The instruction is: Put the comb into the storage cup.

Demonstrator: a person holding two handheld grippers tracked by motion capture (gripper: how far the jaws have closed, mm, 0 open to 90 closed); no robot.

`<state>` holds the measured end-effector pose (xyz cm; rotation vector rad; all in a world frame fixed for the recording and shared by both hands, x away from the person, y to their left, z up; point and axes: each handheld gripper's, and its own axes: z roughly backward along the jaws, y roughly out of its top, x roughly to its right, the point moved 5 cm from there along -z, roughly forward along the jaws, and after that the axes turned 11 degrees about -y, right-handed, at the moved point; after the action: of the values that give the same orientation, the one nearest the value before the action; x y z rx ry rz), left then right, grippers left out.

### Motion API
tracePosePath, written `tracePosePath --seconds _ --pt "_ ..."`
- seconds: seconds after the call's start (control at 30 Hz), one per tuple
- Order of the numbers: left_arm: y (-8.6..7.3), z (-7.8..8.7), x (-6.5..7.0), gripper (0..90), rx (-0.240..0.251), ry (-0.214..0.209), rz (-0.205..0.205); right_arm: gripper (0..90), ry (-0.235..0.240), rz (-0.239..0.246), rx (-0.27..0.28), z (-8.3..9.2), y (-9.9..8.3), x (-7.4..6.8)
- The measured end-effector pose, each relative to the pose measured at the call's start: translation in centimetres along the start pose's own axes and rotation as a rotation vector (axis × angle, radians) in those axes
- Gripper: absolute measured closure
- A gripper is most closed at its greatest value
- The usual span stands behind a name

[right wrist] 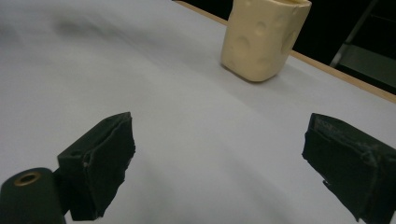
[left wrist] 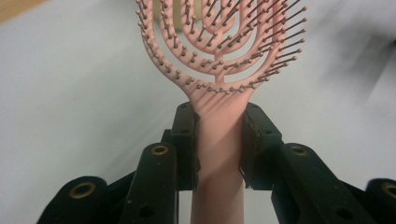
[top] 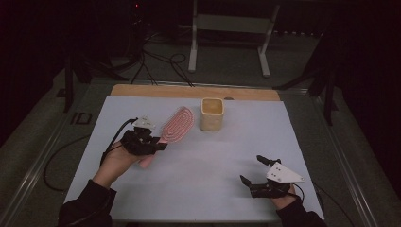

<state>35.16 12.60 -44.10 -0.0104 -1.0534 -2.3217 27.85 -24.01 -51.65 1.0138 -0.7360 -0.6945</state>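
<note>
**Left gripper clamped on the hairbrush, right gripper spread and empty**

My left gripper is pinching the pink hairbrush by its handle. In the left gripper view the two black jaws press against either side of the handle, just below the point where it widens into the open, looped head with its ball-tipped bristles. The handle runs straight down between the jaws and out past the bottom of the frame. From the high view, the brush head points away from me and to the right, toward the far middle of the table, while the handle end sticks out beneath my left hand. I cannot tell whether the brush is lifted clear of the table or resting on it.

A cream-coloured cup with dimpled sides stands upright near the far edge of the white table top, just beside the brush head to its right, apart from it.

My right gripper sits at the near right part of the table, well apart from both the brush and the cup. Its jaws are spread wide with nothing between them; in the right gripper view bare white table shows in the gap, and the cup stands farther off beyond them.
</note>
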Motion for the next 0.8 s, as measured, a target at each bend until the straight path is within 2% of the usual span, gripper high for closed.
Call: tracePosePath --seconds 0.2,0.3,0.43,0.63,0.8 --pt "2.1 -0.6 0.4 70.2 0.055 -0.007 -0.032 8.6 -0.002 -0.002 0.001 0.0 0.0 0.1" --pt "2.6 -0.6 0.4 70.2 0.067 0.000 -0.047 8.6 -0.002 -0.001 0.002 0.0 0.0 0.1" --pt "3.7 -0.6 0.4 70.2 0.116 -0.002 -0.041 8.6 -0.003 -0.001 0.005 0.0 0.0 0.1" --pt "5.6 -0.5 0.2 70.2 0.160 0.026 -0.052 8.6 -0.003 0.002 0.004 0.0 0.0 0.1" --pt "7.4 -0.6 0.1 70.2 0.218 0.046 -0.057 8.5 -0.006 -0.003 0.005 0.1 0.0 0.2"
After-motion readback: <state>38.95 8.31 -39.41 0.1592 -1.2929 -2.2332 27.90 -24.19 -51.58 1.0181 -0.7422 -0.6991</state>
